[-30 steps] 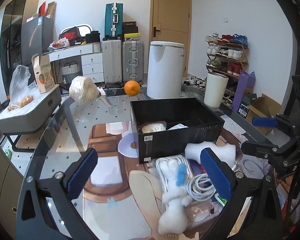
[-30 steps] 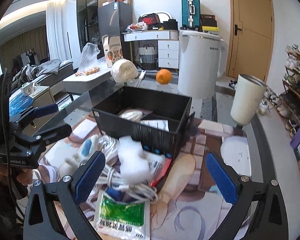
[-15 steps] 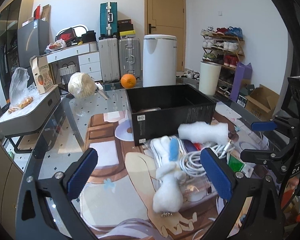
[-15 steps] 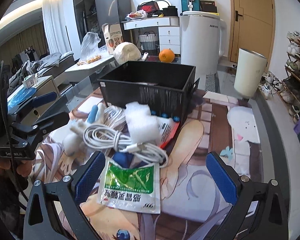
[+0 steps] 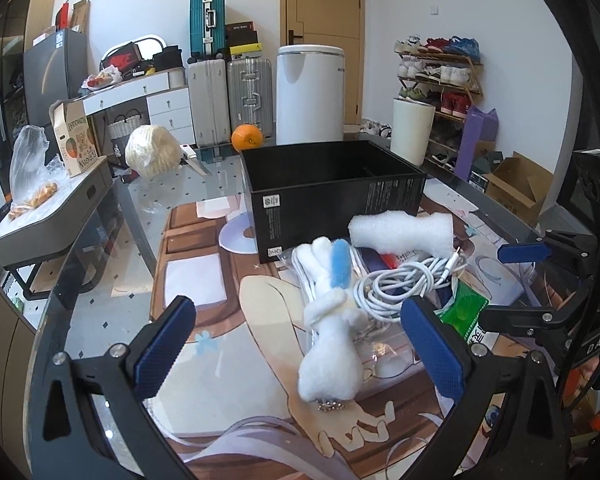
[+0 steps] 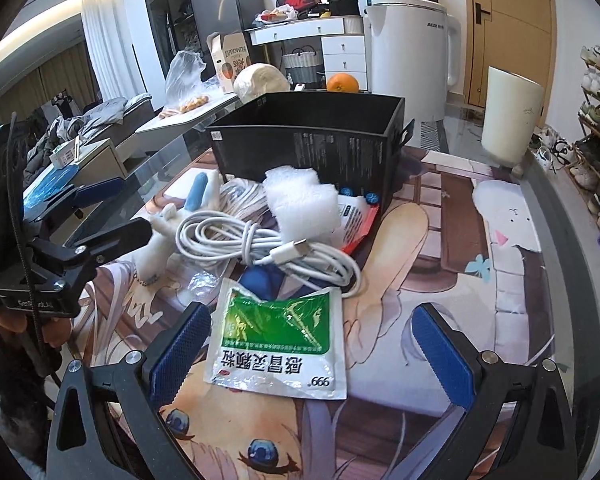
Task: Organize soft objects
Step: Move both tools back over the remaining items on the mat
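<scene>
While both claws are spread wide and empty, the white plush toy (image 5: 332, 344) is seen lying between the fingers of the left gripper (image 5: 300, 344), and the green sachet (image 6: 280, 340) between those of the right gripper (image 6: 312, 348), near the black box (image 6: 308, 140).

orange (image 5: 247, 137), white bin (image 5: 310, 94), suitcases (image 5: 229, 96)
</scene>
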Motion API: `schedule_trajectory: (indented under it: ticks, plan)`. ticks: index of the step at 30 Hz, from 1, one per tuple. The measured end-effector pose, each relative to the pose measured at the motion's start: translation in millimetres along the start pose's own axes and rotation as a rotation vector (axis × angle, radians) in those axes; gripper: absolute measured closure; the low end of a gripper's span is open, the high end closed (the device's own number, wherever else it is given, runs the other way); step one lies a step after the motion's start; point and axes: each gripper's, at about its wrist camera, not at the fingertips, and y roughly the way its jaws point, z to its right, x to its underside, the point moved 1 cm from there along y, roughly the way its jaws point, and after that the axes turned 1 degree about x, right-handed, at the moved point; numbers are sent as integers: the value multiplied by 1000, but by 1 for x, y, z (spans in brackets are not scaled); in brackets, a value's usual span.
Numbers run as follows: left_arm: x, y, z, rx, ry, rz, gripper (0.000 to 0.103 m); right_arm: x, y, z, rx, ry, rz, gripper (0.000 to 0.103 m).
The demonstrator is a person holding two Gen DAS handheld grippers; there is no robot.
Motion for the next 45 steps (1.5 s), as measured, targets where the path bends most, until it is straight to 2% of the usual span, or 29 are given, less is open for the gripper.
schedule_trajectory:
  ticks: [20, 29, 39, 40, 45]
  plan:
    - [7, 7, 6, 17, 33, -53, 0, 9, 22, -22, -31, -39, -97, 1]
    - [9, 10, 8, 24, 43, -67, 0, 9, 29, -27, 58, -64, -119, 1]
    - [10, 13, 4, 33, 28, -78, 0, 8, 31, -23, 83, -68, -115, 1]
    - [10, 13, 4, 35, 28, -77, 0, 9, 31, -23, 82, -70, -109, 2]
    - [10, 14, 4, 38, 29, -79, 0, 10, 25, -27, 59, -94, -82, 25]
